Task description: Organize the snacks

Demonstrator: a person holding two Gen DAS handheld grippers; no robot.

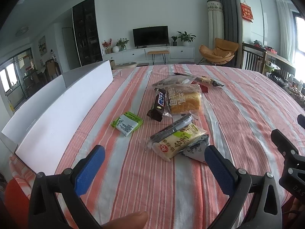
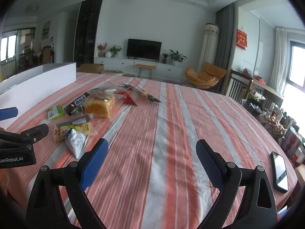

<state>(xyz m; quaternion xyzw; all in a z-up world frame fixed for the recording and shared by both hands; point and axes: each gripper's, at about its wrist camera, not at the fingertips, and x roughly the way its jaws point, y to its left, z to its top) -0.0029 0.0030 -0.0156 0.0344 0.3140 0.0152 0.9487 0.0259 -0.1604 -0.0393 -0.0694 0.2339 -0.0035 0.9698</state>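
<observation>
A heap of snacks lies on the striped tablecloth (image 1: 238,99): a bagged bread loaf (image 1: 184,100), a brown Snickers bar (image 1: 158,103), a green-and-white packet (image 1: 127,123), a dark bar (image 1: 172,127) across a yellow-green cake packet (image 1: 179,143), and a grey-white pouch (image 1: 197,149). My left gripper (image 1: 155,153) is open just short of the cake packet, holding nothing. My right gripper (image 2: 152,147) is open over bare cloth, to the right of the pouch (image 2: 76,140) and the loaf (image 2: 99,105). A white open box (image 1: 57,110) stands to the left.
Red and dark wrappers (image 2: 131,99) lie beyond the loaf. A black phone (image 2: 279,171) rests near the table's right edge. The white box (image 2: 38,78) runs along the left side. Chairs and cluttered goods (image 2: 276,118) stand past the right edge. A thumb (image 1: 129,218) shows below.
</observation>
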